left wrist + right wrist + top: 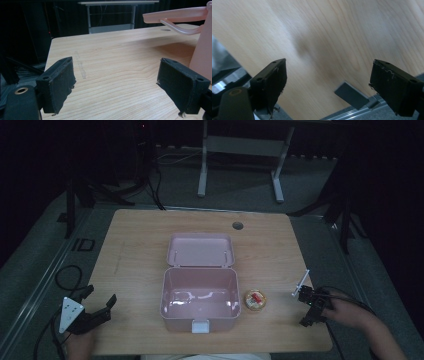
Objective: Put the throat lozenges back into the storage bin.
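Note:
A pink lunch box (pixel 200 295) stands open and empty at the middle of the wooden table (pixel 140 245), its lid (pixel 201 250) folded back flat behind it. Just right of the box lies a small round tan item with a red piece on top (pixel 255 300). My left gripper (pixel 101 296) hovers open at the table's front left corner with nothing between its jaws. In the left gripper view that gripper (pixel 115 82) looks across bare wood, with the box wall (pixel 202 50) and lid (pixel 180 15) at the right. My right gripper (pixel 306 307) is open near the front right edge, and in its own view (pixel 327 82) faces bare wood.
A round cable hole (pixel 238 225) sits near the table's far edge. Beyond the table stands a white desk frame (pixel 240 150) on a dark floor. A small grey plate (pixel 352 96) shows by the table edge in the right gripper view. Cables trail from both grippers.

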Motion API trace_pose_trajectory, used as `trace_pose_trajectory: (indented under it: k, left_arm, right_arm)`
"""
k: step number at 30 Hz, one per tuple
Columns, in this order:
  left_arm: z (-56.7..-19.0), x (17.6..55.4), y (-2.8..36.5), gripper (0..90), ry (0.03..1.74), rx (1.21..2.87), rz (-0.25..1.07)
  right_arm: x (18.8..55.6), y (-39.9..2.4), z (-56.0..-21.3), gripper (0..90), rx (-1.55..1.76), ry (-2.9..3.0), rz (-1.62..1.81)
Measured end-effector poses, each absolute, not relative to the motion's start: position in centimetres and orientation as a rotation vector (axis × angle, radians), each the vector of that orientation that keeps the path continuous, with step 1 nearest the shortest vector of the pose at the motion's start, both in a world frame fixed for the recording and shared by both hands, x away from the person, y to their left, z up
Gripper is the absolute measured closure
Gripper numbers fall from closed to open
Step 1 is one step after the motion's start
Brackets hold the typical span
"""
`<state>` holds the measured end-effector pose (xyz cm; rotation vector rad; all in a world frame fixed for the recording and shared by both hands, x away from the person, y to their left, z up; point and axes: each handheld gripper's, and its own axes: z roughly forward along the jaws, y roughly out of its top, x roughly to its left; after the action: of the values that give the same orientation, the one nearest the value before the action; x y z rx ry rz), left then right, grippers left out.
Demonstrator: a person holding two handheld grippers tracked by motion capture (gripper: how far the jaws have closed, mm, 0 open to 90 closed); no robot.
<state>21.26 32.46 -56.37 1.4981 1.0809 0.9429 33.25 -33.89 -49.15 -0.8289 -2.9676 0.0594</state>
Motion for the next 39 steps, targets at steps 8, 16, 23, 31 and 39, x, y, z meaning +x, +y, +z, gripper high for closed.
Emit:
trace_pose_trajectory:
  k: [8,16,23,31,39]
  left_arm:
    - [-56.4,21.3,32.5,14.8,1.079,1.499,0.943]
    - [-56.4,21.3,32.5,14.8,1.077,1.499,0.943]
    - [-56.4,21.2,32.5,14.8,1.076,1.496,0.936]
    - [-56.4,21.2,32.5,14.8,1.071,1.497,0.937]
    - [-56.4,21.2,32.5,14.8,1.066,1.500,0.933]
  right_arm:
    - [34.0,-31.4,-48.5,13.8,-0.746,-2.953,0.052]
    - [34.8,-28.3,-47.3,13.1,-0.663,-2.969,-0.037]
    - [35.7,-25.3,-47.0,13.2,-0.554,-3.009,-0.032]
    - [36.8,-22.3,-47.2,13.3,-0.473,-3.031,-0.027]
    - [37.1,-20.0,-48.4,13.1,-0.399,-3.069,-0.021]
